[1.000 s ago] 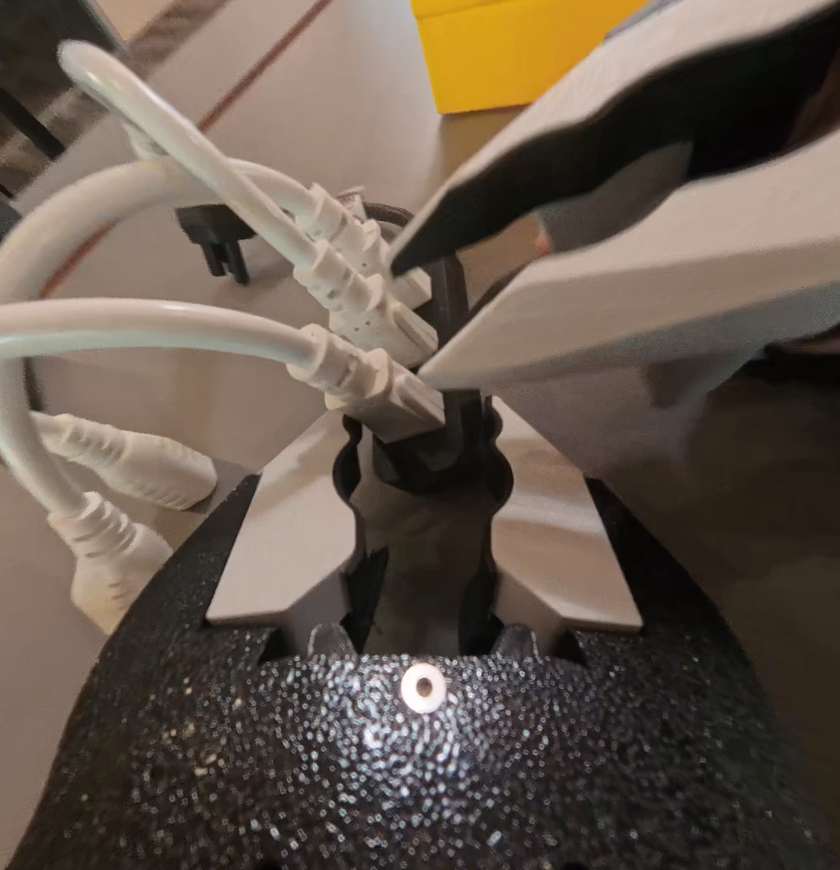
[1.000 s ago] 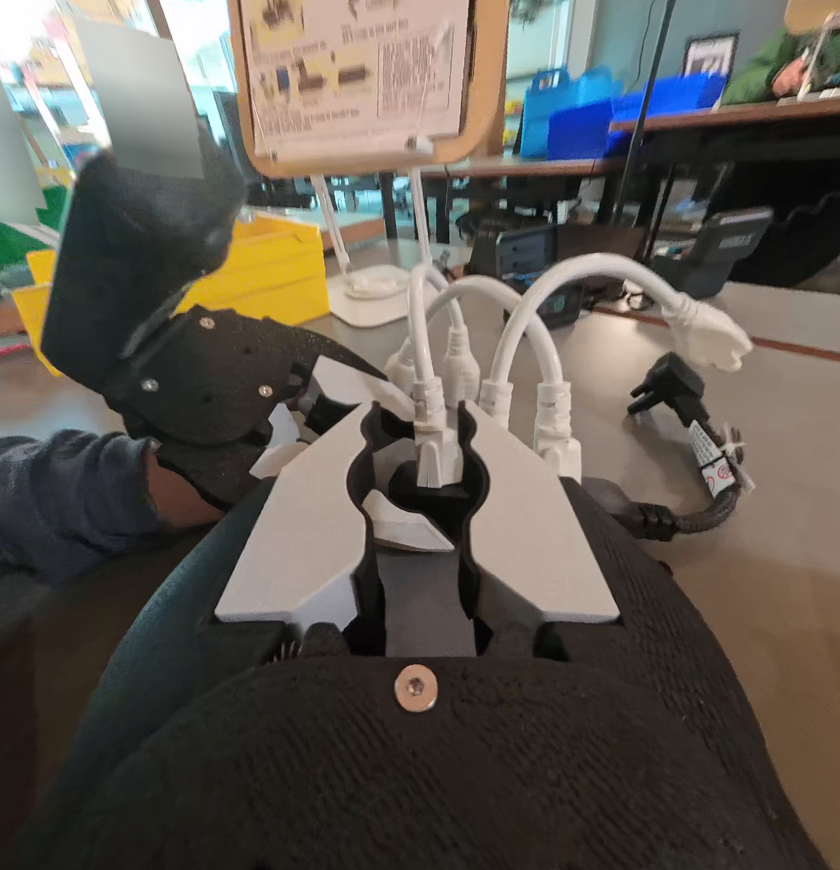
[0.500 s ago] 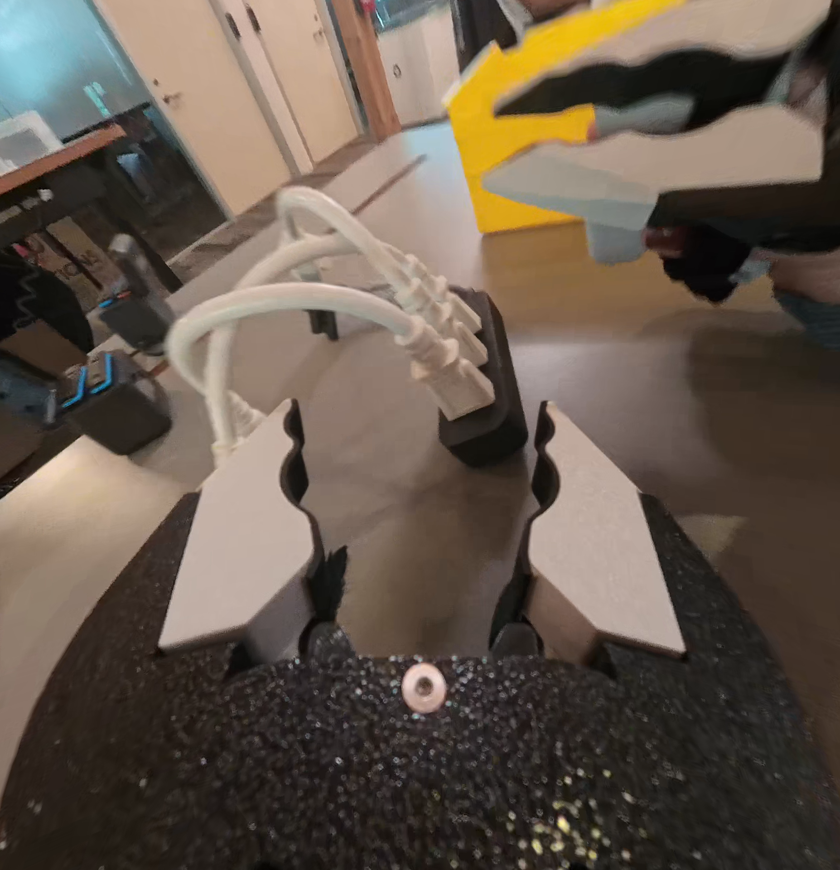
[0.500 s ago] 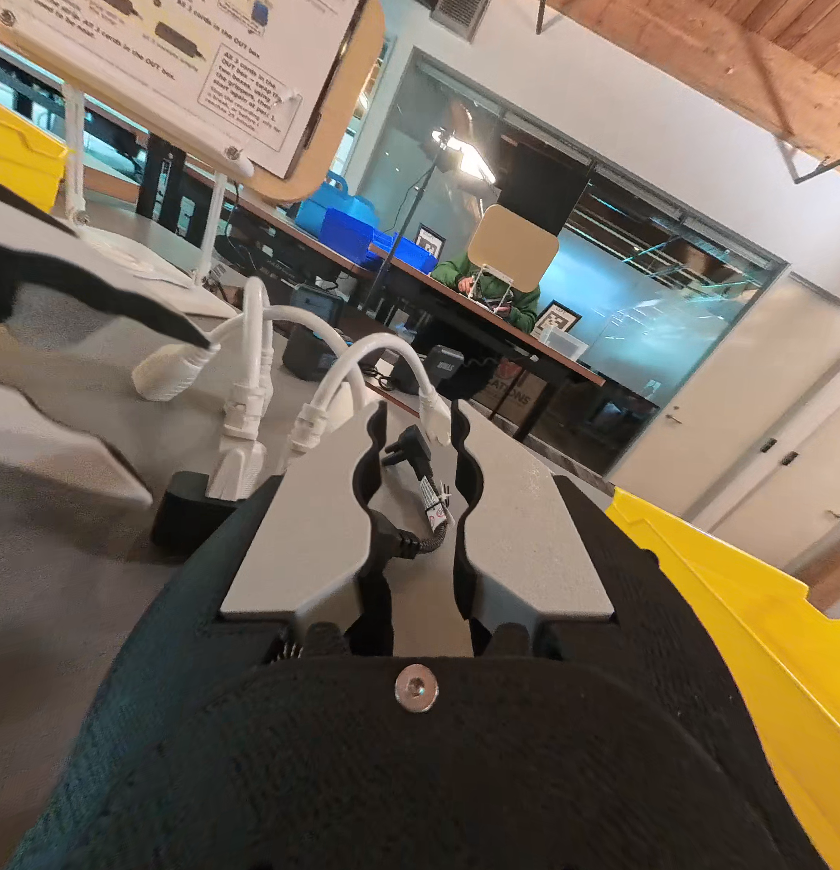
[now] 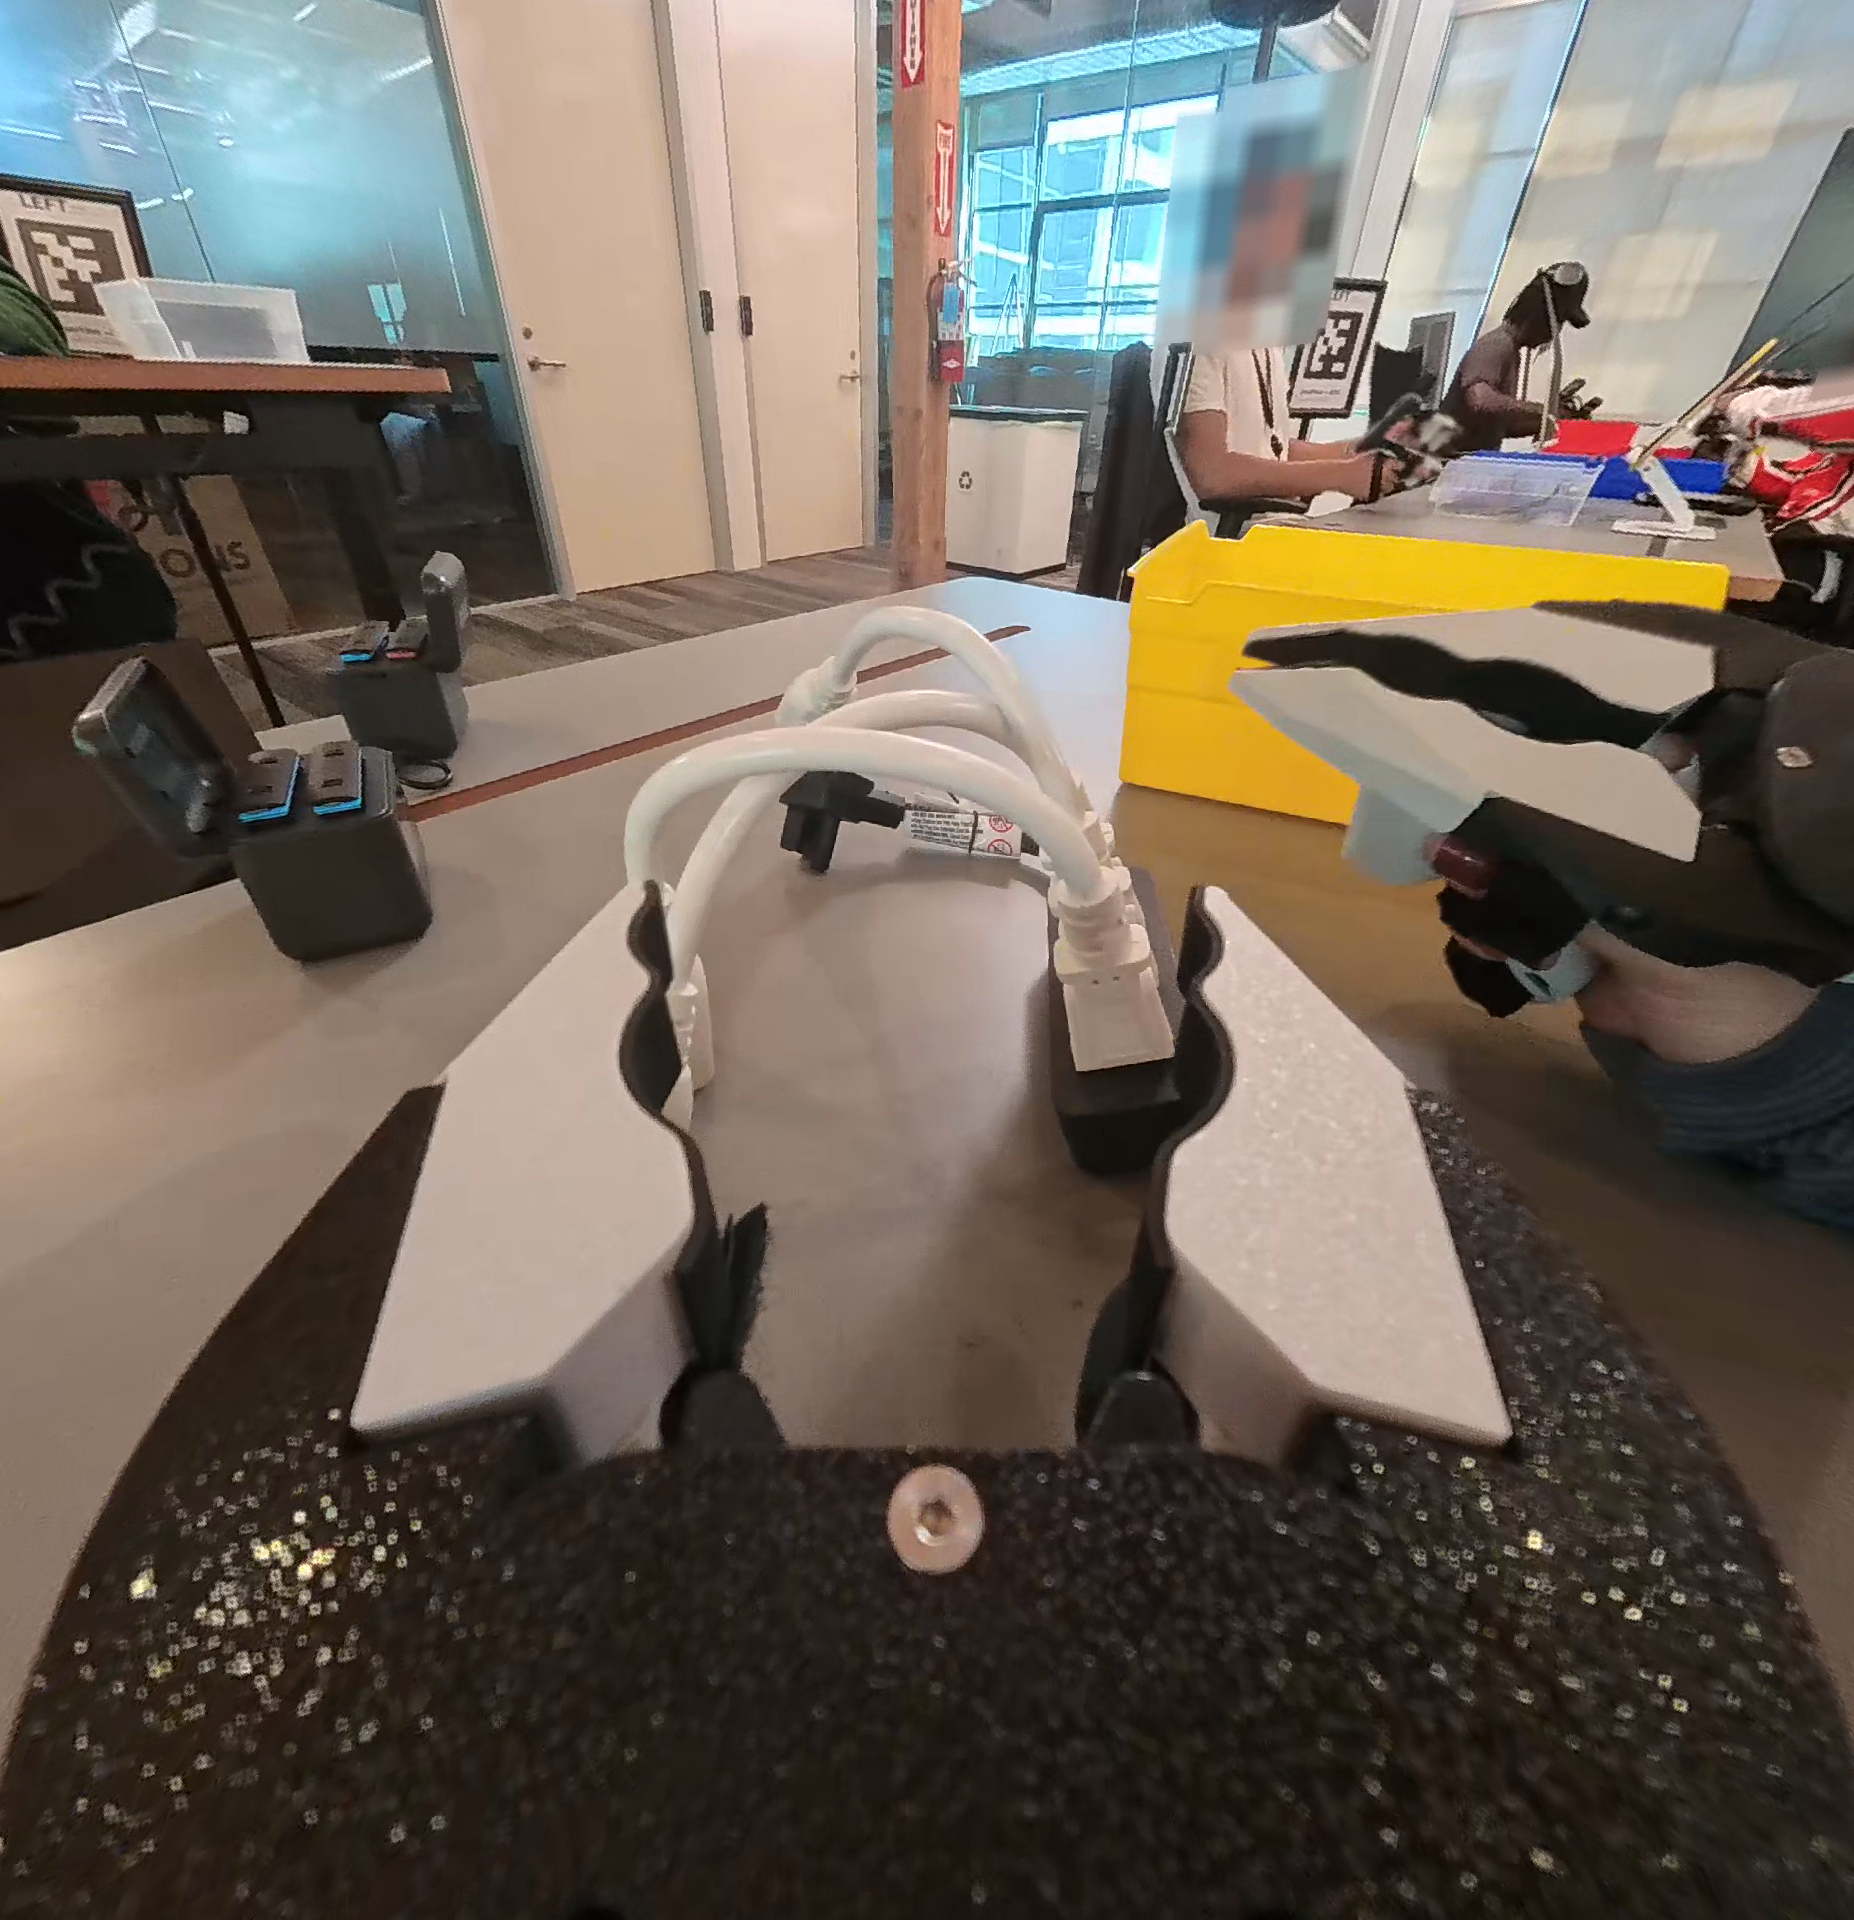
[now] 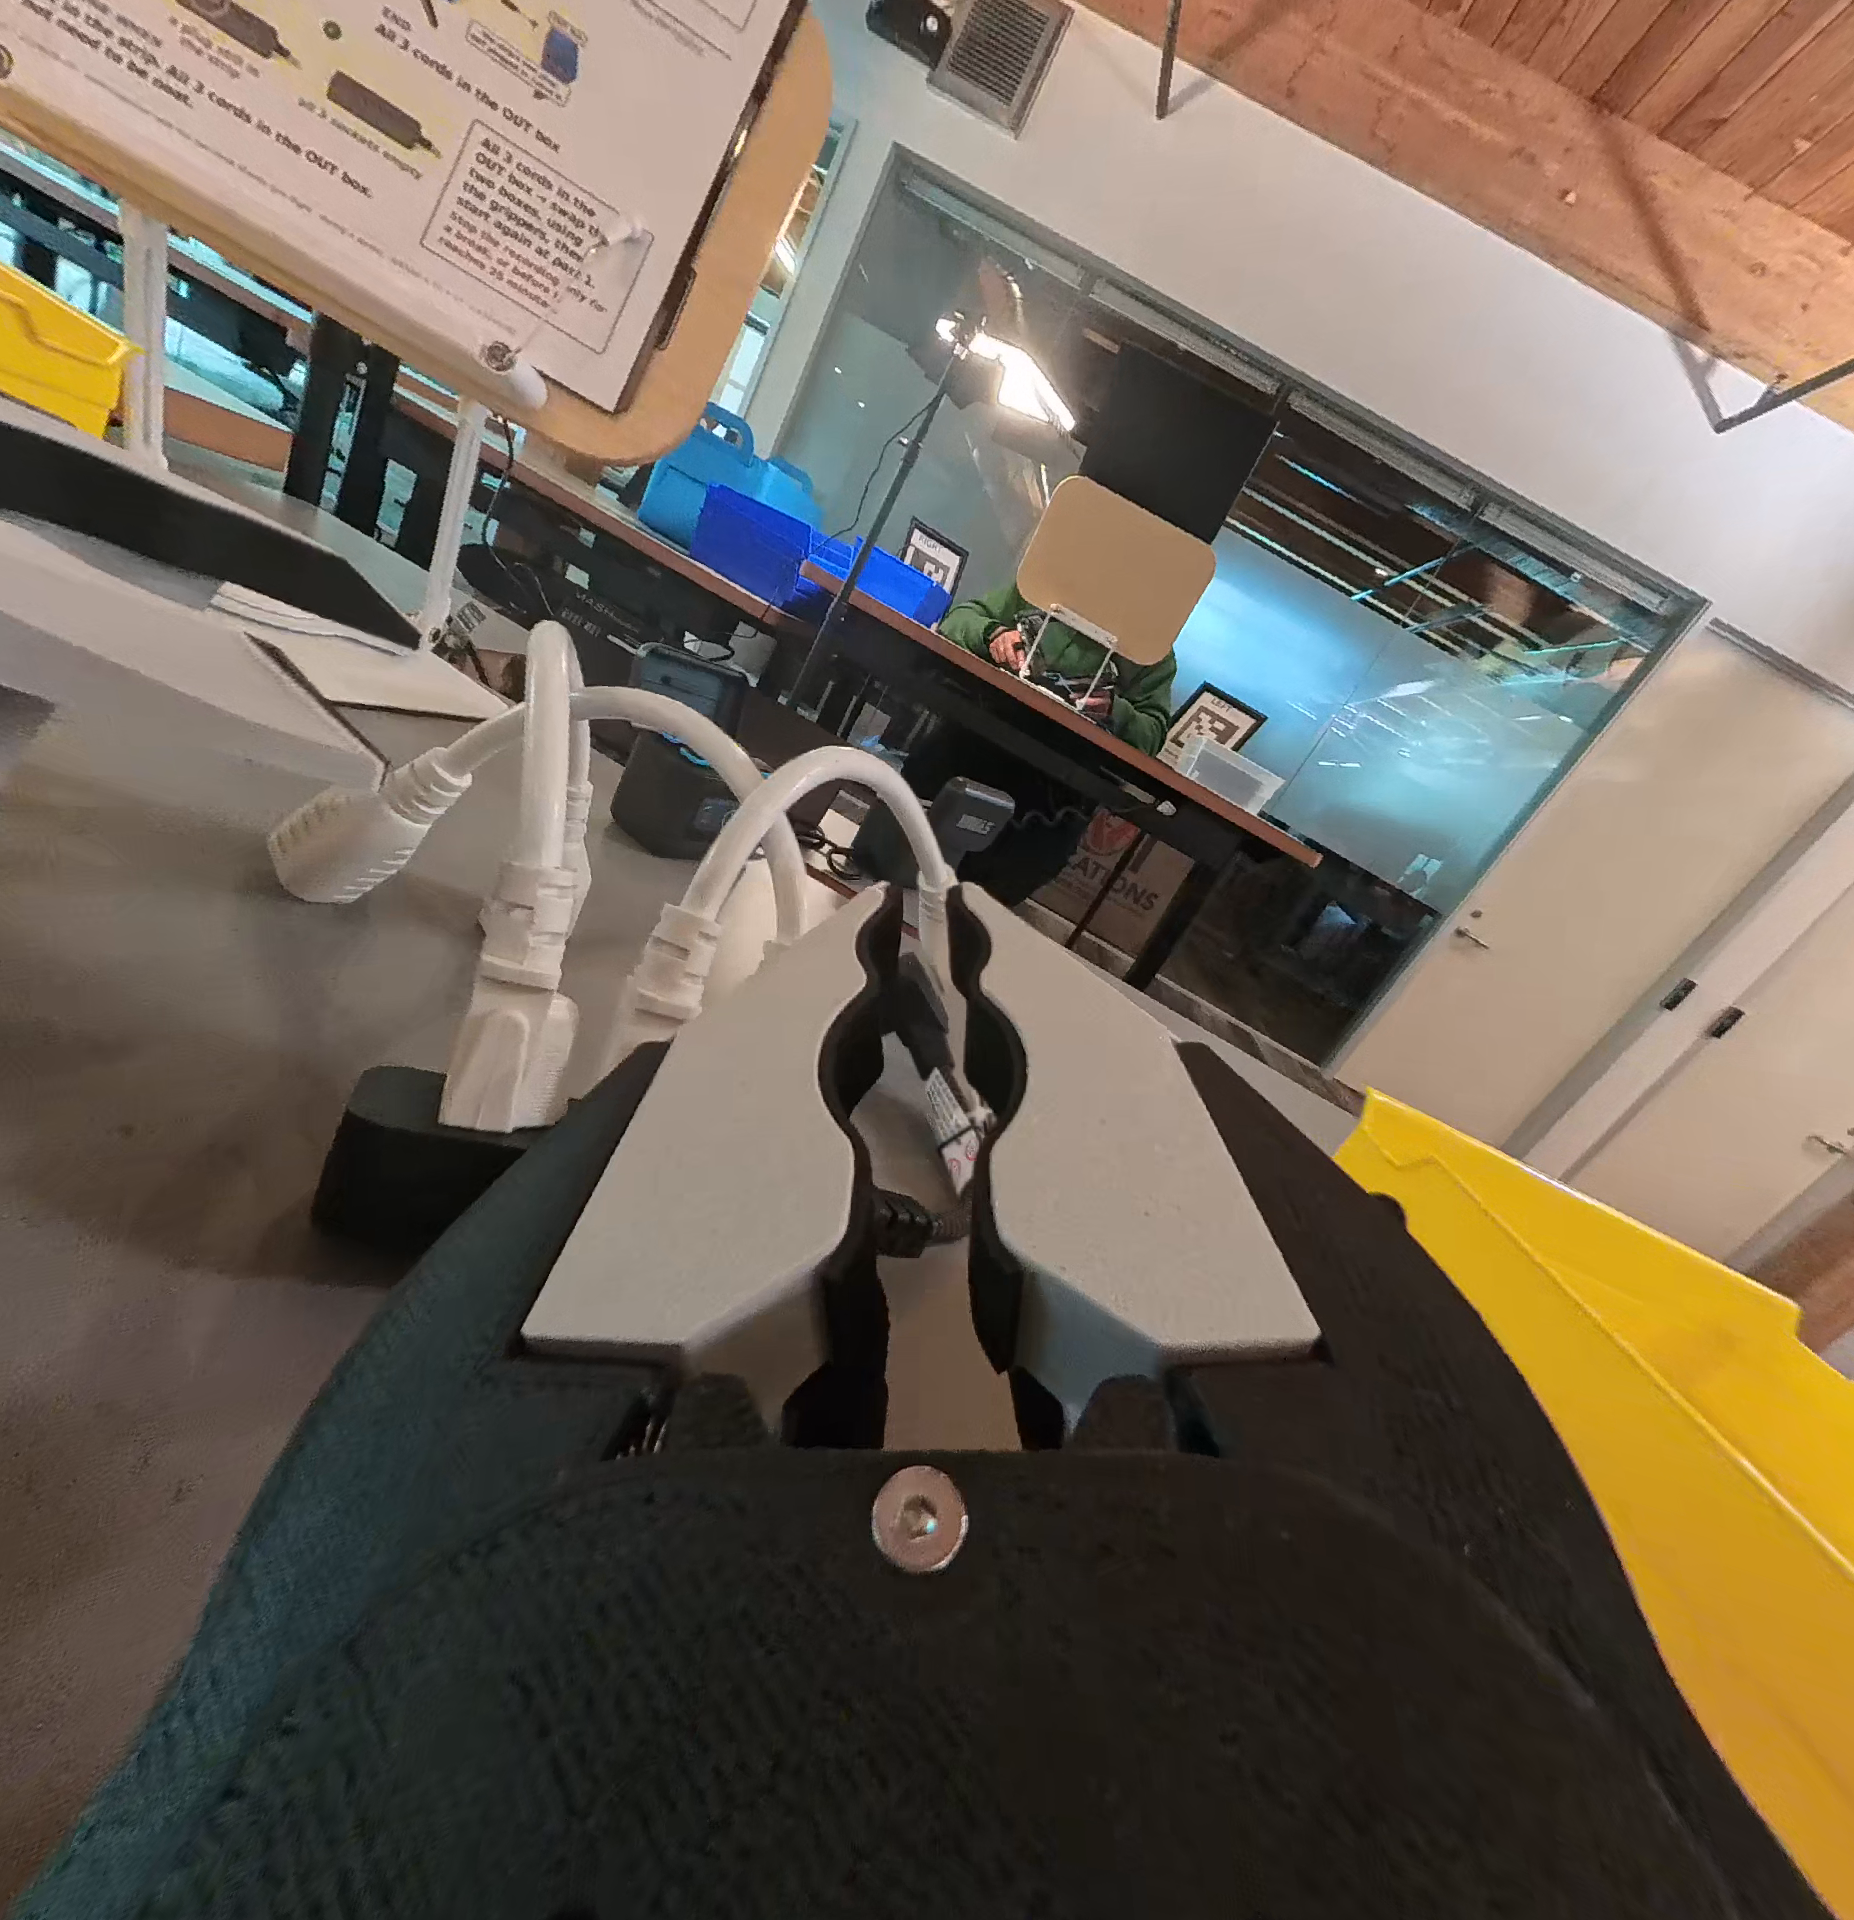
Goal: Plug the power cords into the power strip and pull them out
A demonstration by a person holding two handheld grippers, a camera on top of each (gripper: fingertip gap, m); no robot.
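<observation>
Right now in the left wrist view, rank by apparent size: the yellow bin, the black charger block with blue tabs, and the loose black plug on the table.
1. Yellow bin, largest, though partly hidden by the right gripper.
2. Black charger block, clearly smaller.
3. Loose black plug, smallest.

The plug lies farther back than the charger block, so distance exaggerates that gap.

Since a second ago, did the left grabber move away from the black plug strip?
Yes. The left gripper backed off the black plastic power strip, which now sits ahead, unclamped between open jaws.
</observation>
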